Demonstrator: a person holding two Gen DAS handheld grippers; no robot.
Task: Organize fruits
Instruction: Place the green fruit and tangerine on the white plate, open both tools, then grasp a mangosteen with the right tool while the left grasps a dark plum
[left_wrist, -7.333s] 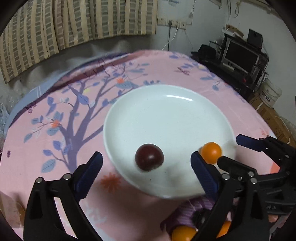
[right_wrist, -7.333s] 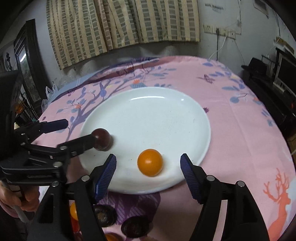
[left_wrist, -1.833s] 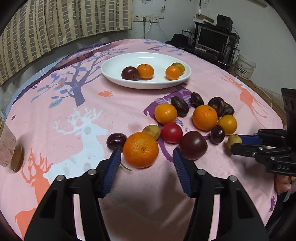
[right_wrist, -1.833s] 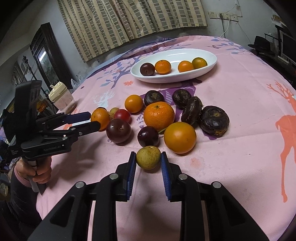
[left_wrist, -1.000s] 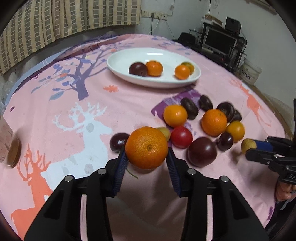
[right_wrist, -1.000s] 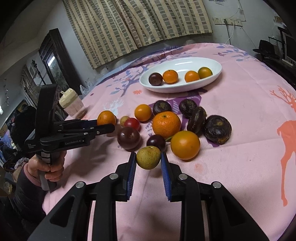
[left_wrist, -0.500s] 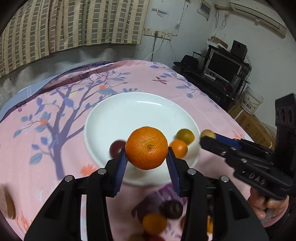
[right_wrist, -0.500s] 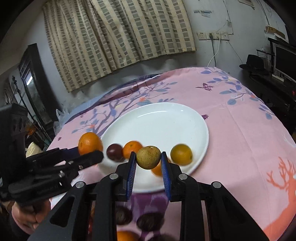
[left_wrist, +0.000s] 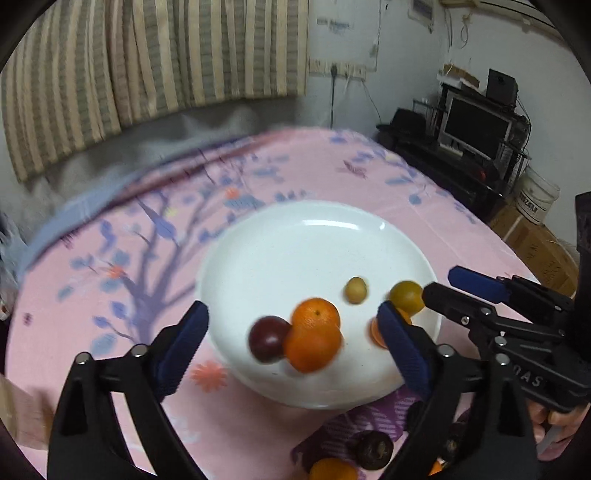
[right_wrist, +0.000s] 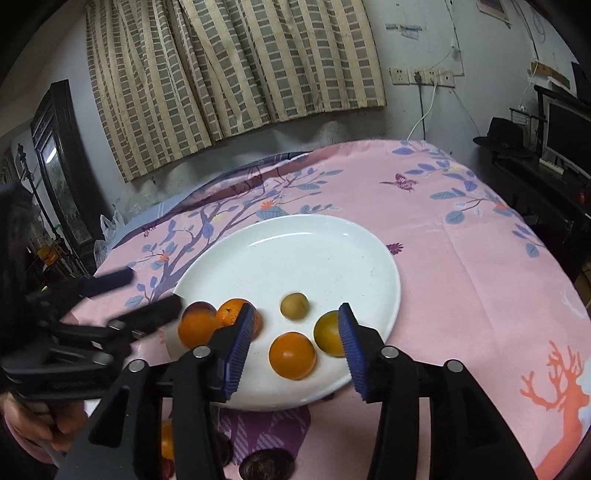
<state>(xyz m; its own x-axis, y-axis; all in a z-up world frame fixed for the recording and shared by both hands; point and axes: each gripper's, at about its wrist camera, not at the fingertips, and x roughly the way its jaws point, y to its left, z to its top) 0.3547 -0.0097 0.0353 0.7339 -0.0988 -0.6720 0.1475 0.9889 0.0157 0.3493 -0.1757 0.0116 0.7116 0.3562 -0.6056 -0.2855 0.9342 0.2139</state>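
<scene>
A white plate (left_wrist: 314, 243) (right_wrist: 325, 254) sits on the pink tablecloth. On it lie a large orange (left_wrist: 313, 345) (right_wrist: 195, 329), a second orange (left_wrist: 316, 314) (right_wrist: 232, 310), a dark plum (left_wrist: 267, 339), a small yellow-brown fruit (left_wrist: 355, 290) (right_wrist: 294, 305), a greenish-yellow citrus (left_wrist: 406, 296) (right_wrist: 328, 333) and a small orange (right_wrist: 292, 355). My left gripper (left_wrist: 291, 339) is open over the plate's near edge, around the large orange and plum. My right gripper (right_wrist: 295, 343) is open over the plate's near right part and also shows in the left wrist view (left_wrist: 448, 282).
Dark wrinkled fruits (left_wrist: 373, 449) (right_wrist: 266, 464) and more oranges (left_wrist: 332, 469) lie on the cloth in front of the plate. Striped curtains hang behind the table. A monitor and shelves (left_wrist: 476, 127) stand at the right.
Both grippers have opened and let go of their fruit. The large orange now lies on the plate beside the plum, and the small yellow-brown fruit lies on the plate.
</scene>
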